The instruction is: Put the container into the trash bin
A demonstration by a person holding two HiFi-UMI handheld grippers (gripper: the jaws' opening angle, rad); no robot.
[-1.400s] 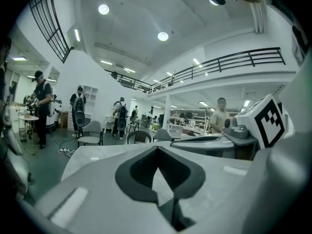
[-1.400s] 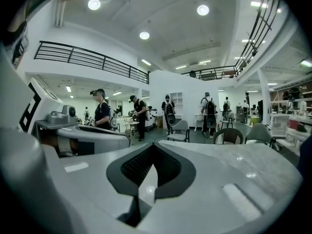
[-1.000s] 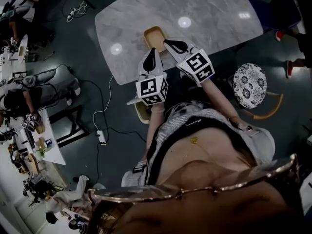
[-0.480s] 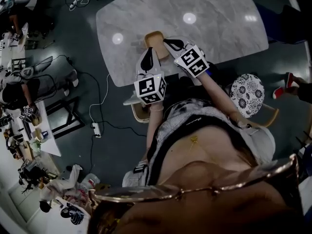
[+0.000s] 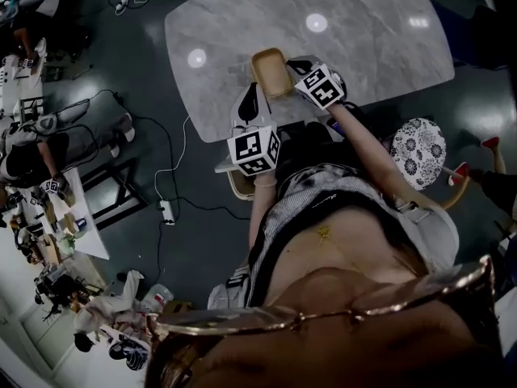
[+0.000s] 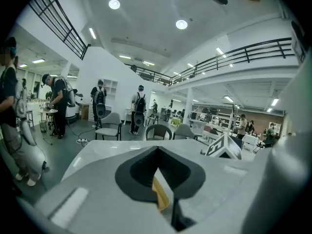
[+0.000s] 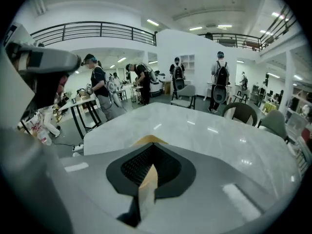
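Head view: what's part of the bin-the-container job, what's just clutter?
Job: container, pinched by left gripper and right gripper. No trash bin in view.
Lying about: marble table, patterned stool, power strip on floor.

One container, two tongs, one marble table, one patterned stool

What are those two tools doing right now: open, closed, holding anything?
Left tool: closed, pinching the rim of the container.
Right tool: closed, pinching the same container's rim.
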